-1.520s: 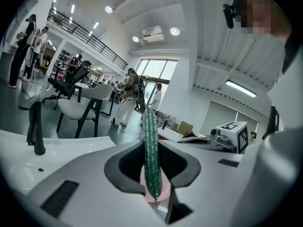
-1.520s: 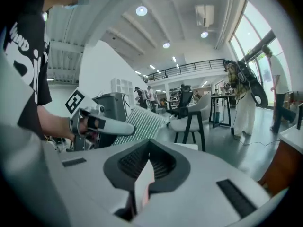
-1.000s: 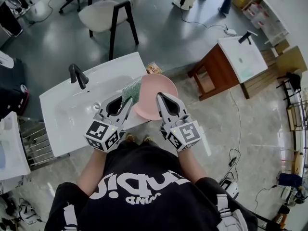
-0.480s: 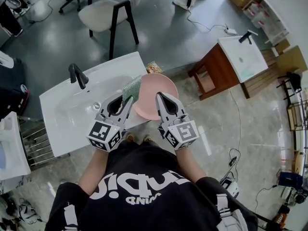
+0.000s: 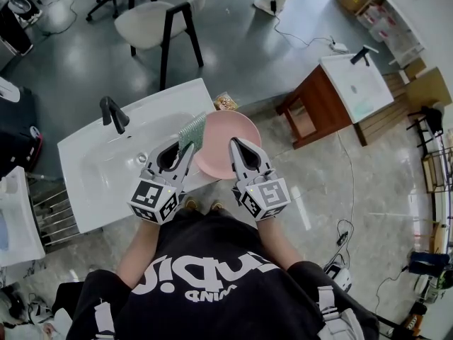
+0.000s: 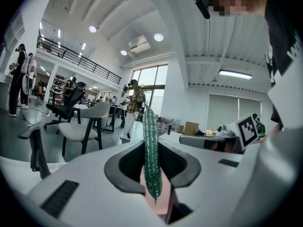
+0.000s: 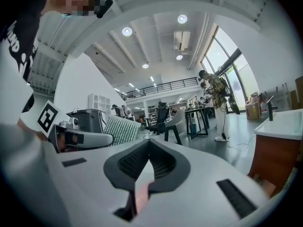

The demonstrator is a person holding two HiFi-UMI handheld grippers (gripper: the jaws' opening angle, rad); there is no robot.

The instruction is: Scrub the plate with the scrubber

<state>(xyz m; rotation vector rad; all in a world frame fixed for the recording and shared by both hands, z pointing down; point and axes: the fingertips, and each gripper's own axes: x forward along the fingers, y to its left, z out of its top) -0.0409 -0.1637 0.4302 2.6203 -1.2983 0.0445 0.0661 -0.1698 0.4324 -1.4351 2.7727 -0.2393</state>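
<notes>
In the head view a pink plate (image 5: 230, 137) is held on edge over the right end of the white sink (image 5: 106, 165). My right gripper (image 5: 234, 143) is shut on the plate's near rim, and a sliver of pink (image 7: 141, 193) shows between its jaws. My left gripper (image 5: 188, 148) is shut on a green scrubber (image 5: 192, 131), which rests against the plate's left side. In the left gripper view the scrubber (image 6: 151, 160) stands upright between the jaws with pink behind it. The right gripper view shows the scrubber (image 7: 121, 130) sticking out of the left gripper (image 7: 83, 139).
A black faucet (image 5: 113, 113) stands at the sink's back. A small packet (image 5: 226, 101) lies on the sink's far right corner. A chair (image 5: 157, 20) stands behind the sink. A wooden stand with a second basin (image 5: 357, 83) is to the right, with cables on the floor.
Both grippers, the plate and the scrubber have shifted very slightly; both grips are the same. People at the top of the head view have walked on.
</notes>
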